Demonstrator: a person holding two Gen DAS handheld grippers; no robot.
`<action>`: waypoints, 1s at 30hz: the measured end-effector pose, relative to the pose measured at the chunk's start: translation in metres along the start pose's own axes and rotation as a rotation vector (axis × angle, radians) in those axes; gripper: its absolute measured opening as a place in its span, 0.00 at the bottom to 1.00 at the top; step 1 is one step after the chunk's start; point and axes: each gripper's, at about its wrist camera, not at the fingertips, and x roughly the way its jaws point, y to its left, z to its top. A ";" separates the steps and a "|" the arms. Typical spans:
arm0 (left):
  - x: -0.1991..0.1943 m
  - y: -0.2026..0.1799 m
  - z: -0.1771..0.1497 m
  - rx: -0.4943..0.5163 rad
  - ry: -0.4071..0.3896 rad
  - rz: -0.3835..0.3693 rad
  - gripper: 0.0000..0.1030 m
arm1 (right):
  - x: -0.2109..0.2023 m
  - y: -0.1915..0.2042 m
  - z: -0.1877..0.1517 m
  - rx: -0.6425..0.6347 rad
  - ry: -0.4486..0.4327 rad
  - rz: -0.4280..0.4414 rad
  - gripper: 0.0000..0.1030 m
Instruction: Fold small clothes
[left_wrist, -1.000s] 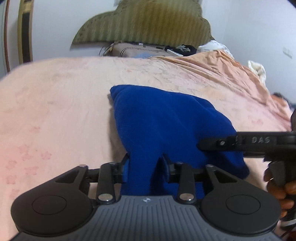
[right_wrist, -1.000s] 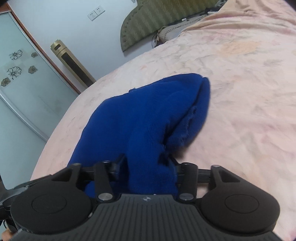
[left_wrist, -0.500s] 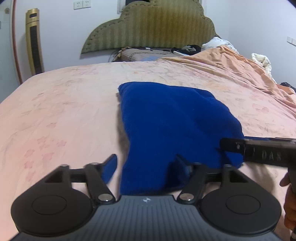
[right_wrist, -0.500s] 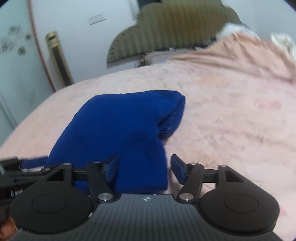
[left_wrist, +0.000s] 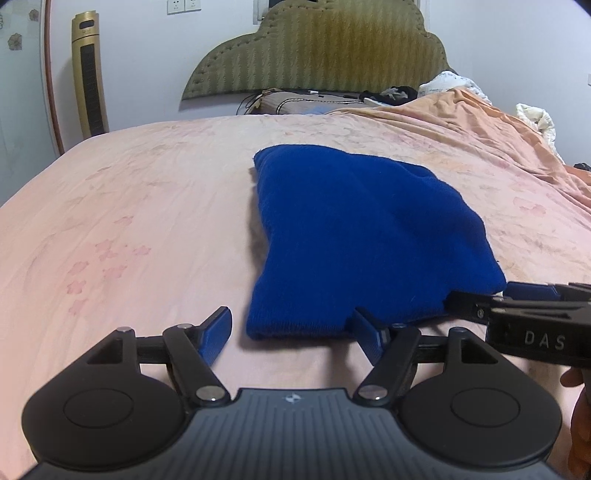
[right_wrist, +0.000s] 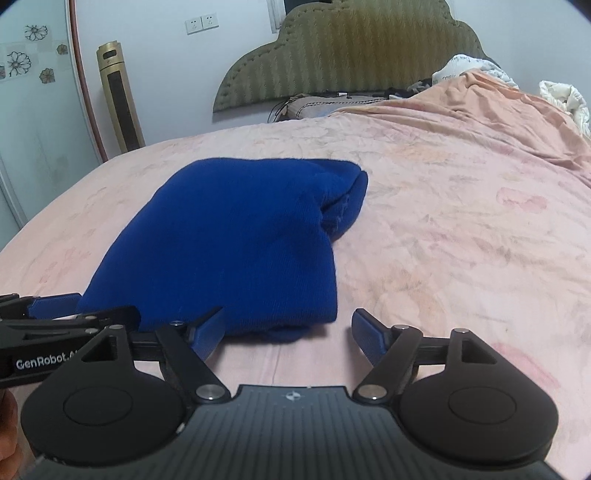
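A blue knit garment (left_wrist: 362, 236) lies folded flat on the pink bed sheet (left_wrist: 140, 206); it also shows in the right wrist view (right_wrist: 236, 243). My left gripper (left_wrist: 291, 334) is open and empty, just short of the garment's near left edge. My right gripper (right_wrist: 288, 332) is open and empty at the garment's near right edge. The right gripper shows from the side in the left wrist view (left_wrist: 524, 317). The left gripper shows at the left edge of the right wrist view (right_wrist: 55, 317).
A padded olive headboard (left_wrist: 317, 48) stands at the far end with a pillow and clutter (left_wrist: 295, 101) below it. A bunched orange blanket (left_wrist: 480, 122) lies at the far right. A gold tower fan (left_wrist: 88, 77) stands by the left wall.
Both grippers opened and let go of the blue garment, then drew back toward me. The garment now rests flat on the bed.
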 end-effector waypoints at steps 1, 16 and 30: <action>-0.001 0.000 -0.001 -0.002 -0.003 0.005 0.70 | 0.000 0.000 -0.002 0.001 0.004 0.002 0.77; -0.005 -0.005 -0.025 0.011 -0.035 0.099 0.78 | -0.010 0.010 -0.023 -0.064 0.001 -0.022 0.84; -0.001 0.002 -0.032 -0.043 -0.002 0.145 0.97 | -0.011 0.014 -0.032 -0.103 0.000 -0.057 0.97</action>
